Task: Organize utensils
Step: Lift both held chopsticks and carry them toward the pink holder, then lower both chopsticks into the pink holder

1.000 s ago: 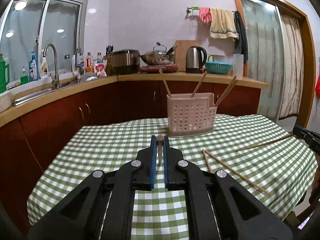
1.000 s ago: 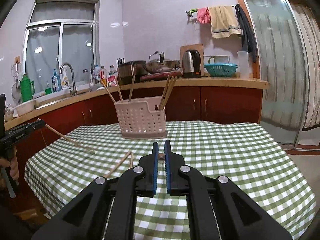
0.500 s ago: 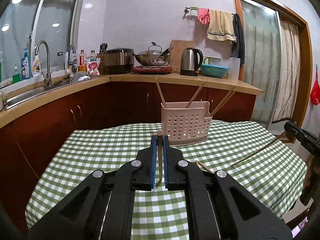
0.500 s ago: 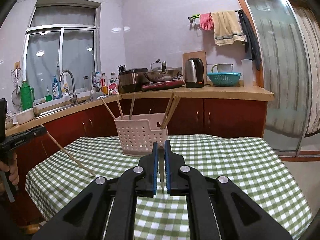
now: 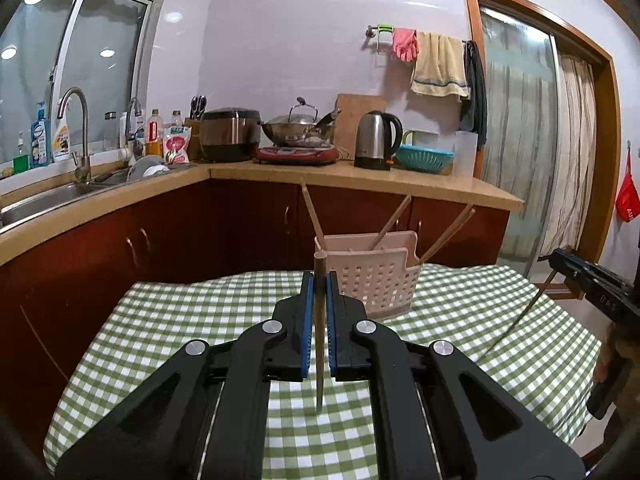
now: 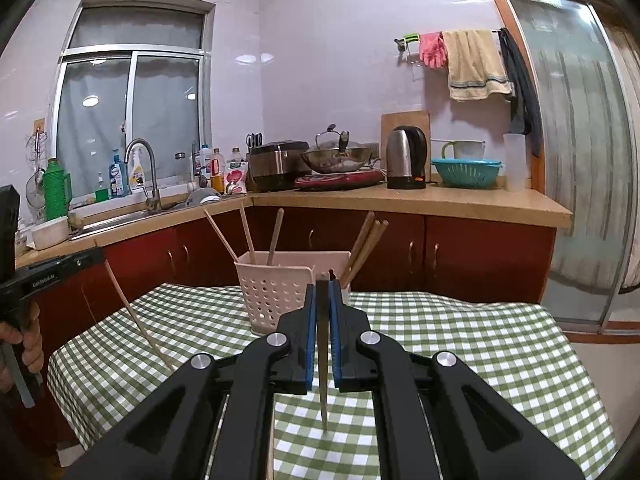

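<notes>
So both grippers are loaded: the left gripper (image 5: 319,280) pinches a chopstick (image 5: 319,344) that hangs near vertical between its blue pads, and the right gripper (image 6: 322,290) pinches its own chopstick (image 6: 322,360) the same way. Both tips dangle above the checked tablecloth (image 5: 460,304). The pink utensil basket (image 6: 276,288) sits just ahead with several sticks already in. I'd lift until the tip clears the rim, centre over an open slot, then let go.

both wrist views look forward along their fingers from opposite table sides, sharing the pink basket (image 5: 372,280) (image 6: 276,292).
</notes>
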Motion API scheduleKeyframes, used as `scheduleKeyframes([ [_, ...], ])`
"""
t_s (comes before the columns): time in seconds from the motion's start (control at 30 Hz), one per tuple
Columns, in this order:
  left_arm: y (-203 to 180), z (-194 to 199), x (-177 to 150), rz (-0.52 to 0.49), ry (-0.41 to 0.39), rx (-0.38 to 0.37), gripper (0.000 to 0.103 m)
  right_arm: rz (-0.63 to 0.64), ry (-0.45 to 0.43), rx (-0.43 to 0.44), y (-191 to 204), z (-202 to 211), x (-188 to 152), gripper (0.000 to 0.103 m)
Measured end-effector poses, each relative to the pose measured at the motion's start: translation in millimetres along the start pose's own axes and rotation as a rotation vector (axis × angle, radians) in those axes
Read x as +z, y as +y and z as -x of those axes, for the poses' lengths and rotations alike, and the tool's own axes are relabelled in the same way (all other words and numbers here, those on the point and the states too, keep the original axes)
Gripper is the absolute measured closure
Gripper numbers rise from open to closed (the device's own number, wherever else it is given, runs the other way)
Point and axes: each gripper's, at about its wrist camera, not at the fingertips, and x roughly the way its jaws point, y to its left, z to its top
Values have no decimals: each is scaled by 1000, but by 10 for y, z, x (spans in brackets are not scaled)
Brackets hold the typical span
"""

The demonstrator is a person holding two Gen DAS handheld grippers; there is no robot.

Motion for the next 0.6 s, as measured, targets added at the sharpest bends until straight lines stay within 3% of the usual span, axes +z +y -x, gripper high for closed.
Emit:
scheduleKeyframes([
  [0.33,-32,-129,493,7,-80,-61,96,19,-62,49,48,-121,379,96],
  [0.6,-163,-320,977,-35,-198,-79,96,45,-165,75,42,-355,829,96],
])
